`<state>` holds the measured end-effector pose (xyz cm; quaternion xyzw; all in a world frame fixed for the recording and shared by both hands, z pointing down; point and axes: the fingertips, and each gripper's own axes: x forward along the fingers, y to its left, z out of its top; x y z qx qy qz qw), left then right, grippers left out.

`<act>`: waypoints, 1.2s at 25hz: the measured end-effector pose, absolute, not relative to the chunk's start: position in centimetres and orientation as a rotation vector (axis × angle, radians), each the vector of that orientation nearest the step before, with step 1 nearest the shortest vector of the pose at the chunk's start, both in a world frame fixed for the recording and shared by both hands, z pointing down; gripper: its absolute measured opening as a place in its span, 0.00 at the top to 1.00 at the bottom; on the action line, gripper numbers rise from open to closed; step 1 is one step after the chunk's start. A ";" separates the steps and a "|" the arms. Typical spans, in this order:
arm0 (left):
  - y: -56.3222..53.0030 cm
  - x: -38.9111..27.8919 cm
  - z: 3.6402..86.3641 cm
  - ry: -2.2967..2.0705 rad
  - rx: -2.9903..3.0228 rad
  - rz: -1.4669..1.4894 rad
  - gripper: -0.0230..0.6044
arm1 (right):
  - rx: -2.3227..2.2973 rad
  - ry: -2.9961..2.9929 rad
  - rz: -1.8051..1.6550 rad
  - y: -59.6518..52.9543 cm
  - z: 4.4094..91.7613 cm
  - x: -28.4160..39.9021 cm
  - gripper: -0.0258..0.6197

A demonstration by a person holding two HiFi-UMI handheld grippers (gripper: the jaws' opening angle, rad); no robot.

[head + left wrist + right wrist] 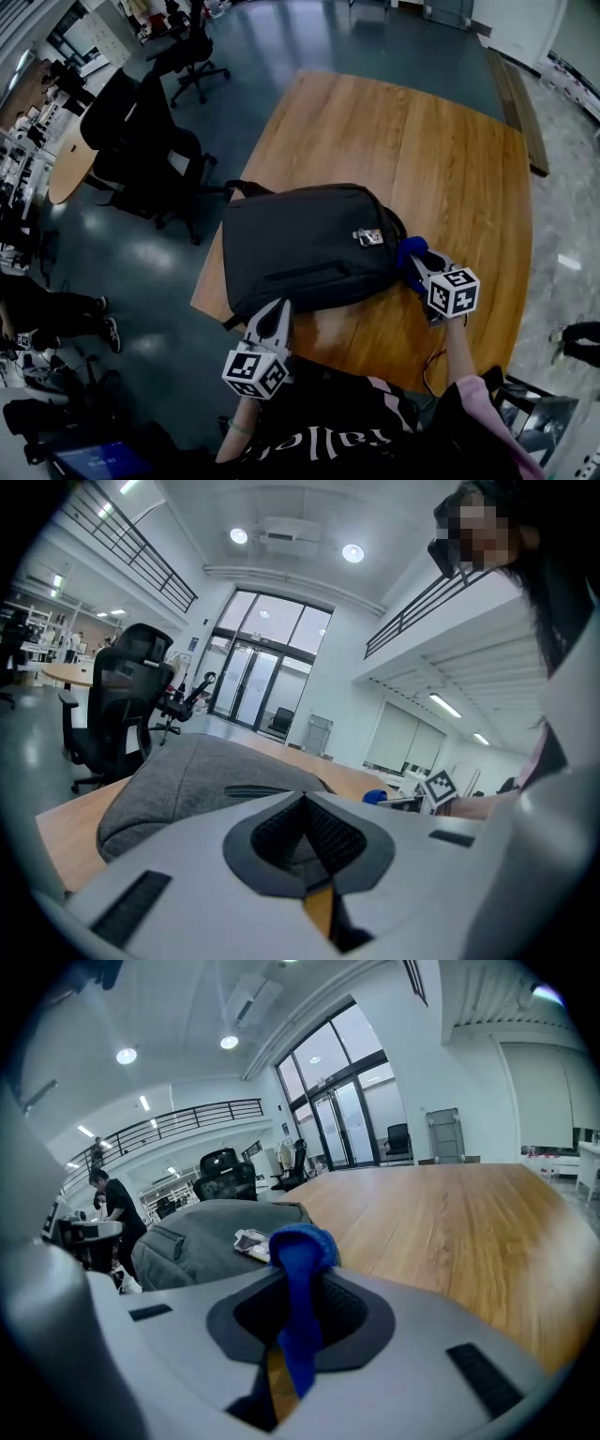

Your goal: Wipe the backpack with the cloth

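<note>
A dark grey backpack (309,246) lies flat on the wooden table (450,159), a small tag (368,236) near its right end. My right gripper (412,262) sits at the backpack's right end, shut on a blue cloth (411,247). In the right gripper view the blue cloth (300,1252) bulges out above the jaws of the gripper (298,1277), and the backpack (202,1234) lies just beyond. My left gripper (281,305) is at the backpack's near-left edge, shut, with nothing seen between its jaws. In the left gripper view that gripper (302,801) points over the backpack (187,778).
Black office chairs (141,141) stand left of the table, another chair (192,56) further back. A round wooden table (67,161) is at far left. The table's near edge runs just under my grippers. A person (112,1208) stands in the distance.
</note>
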<state>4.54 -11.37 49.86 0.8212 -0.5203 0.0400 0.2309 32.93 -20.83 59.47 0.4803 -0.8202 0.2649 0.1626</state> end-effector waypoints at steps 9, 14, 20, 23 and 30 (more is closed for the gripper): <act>-11.8 2.1 50.5 -1.466 2.208 0.125 0.96 | 1.360 -2.307 0.755 -26.3 60.3 33.6 0.87; -12.1 0.7 50.7 -1.483 2.190 0.128 0.96 | 1.354 -2.294 0.745 -30.3 60.1 34.1 0.87; -12.3 -1.5 50.5 -1.529 2.161 0.133 0.96 | 1.323 -2.290 0.709 -35.2 59.5 33.5 0.87; -12.5 -2.7 50.3 -1.558 2.145 0.123 0.96 | 1.304 -2.290 0.717 -36.9 59.4 32.6 0.87; -12.7 -4.5 50.3 -1.576 2.130 0.117 0.96 | 1.198 -2.319 0.788 -38.1 59.5 28.2 0.87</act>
